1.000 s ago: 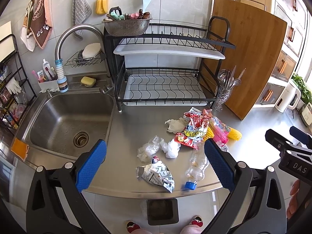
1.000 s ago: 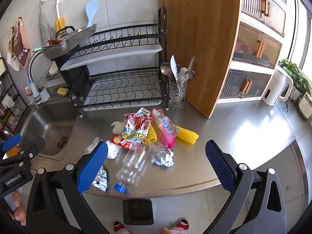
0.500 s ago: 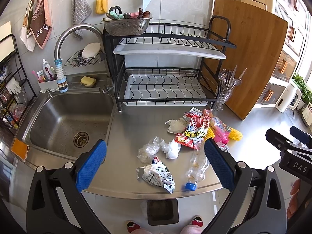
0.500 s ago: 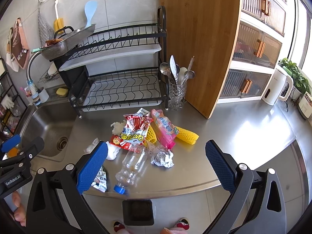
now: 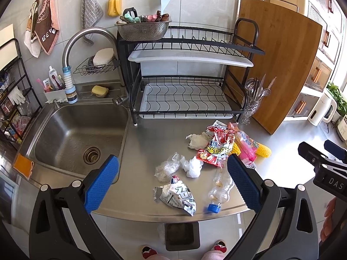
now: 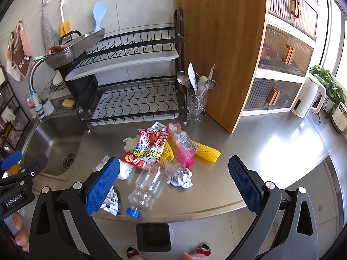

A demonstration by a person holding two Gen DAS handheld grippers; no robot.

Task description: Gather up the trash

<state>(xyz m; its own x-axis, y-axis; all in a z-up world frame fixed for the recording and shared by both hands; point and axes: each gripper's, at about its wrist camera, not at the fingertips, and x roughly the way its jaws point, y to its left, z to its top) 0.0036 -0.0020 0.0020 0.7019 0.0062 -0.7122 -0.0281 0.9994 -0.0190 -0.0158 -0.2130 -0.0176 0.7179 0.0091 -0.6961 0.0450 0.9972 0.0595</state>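
Trash lies on the steel counter (image 5: pixel 147 143): a clear plastic bottle with a blue cap (image 5: pixel 219 186) (image 6: pixel 147 186), a silver-white wrapper (image 5: pixel 175 197), crumpled tissue (image 5: pixel 193 166), clear plastic (image 5: pixel 167 166), a red snack bag (image 5: pixel 219 145) (image 6: pixel 147 147), a pink packet (image 6: pixel 182 147), yellow foam net (image 6: pixel 208 151) and a foil ball (image 6: pixel 180 177). A dark bin (image 5: pixel 182 236) (image 6: pixel 153 236) stands on the floor below the counter edge. My left gripper (image 5: pixel 171 182) and right gripper (image 6: pixel 173 182) are open and empty, held above and in front of the trash.
A sink (image 5: pixel 73 134) is at the left with a tap (image 5: pixel 86 36). A black dish rack (image 5: pixel 186 91) stands behind the trash, with a glass cutlery holder (image 6: pixel 196 106), a wooden board (image 6: pixel 223 49) and a white kettle (image 6: pixel 308 97) to the right.
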